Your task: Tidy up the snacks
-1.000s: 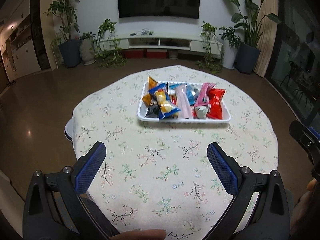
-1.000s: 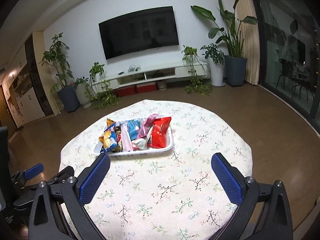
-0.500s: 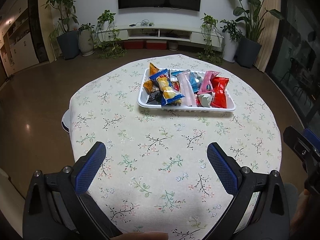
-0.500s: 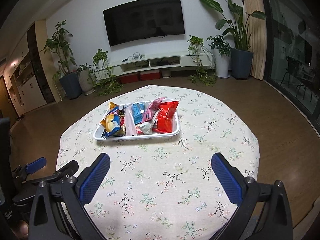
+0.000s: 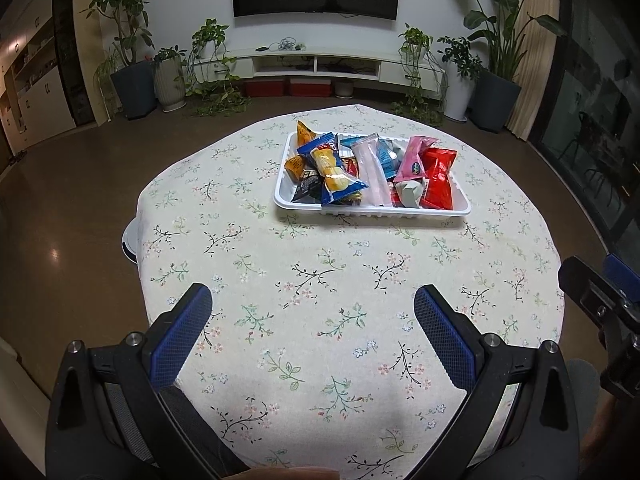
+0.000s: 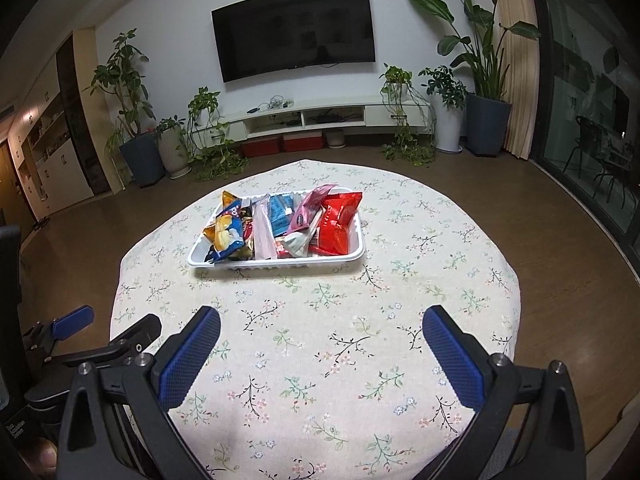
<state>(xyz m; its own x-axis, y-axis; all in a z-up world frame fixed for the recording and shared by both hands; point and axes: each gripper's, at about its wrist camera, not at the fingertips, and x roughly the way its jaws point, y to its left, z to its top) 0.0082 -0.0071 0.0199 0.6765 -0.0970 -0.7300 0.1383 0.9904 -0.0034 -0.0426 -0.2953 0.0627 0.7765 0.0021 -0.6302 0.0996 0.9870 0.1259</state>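
Observation:
A white tray (image 5: 360, 211) holds several snack packets on the round table with a floral cloth (image 5: 320, 280); the tray also shows in the right wrist view (image 6: 280, 264). Among them are a red packet (image 5: 438, 178), a pink packet (image 5: 416, 158), a long pale pink packet (image 5: 374, 172) and a blue-yellow packet (image 5: 334, 172). My left gripper (image 5: 312, 320) is open and empty above the table's near part. My right gripper (image 6: 320, 340) is open and empty, also short of the tray. The red packet (image 6: 338, 222) sits at the tray's right end.
The right gripper's arm (image 5: 600, 304) shows at the right edge of the left wrist view, and the left gripper's arm (image 6: 80, 344) at the left of the right wrist view. Potted plants (image 6: 132, 120), a TV (image 6: 296, 32) and a low cabinet (image 6: 312, 118) stand beyond the table.
Both grippers have moved forward toward the tray, which now looks nearer and larger. Both stay open and empty.

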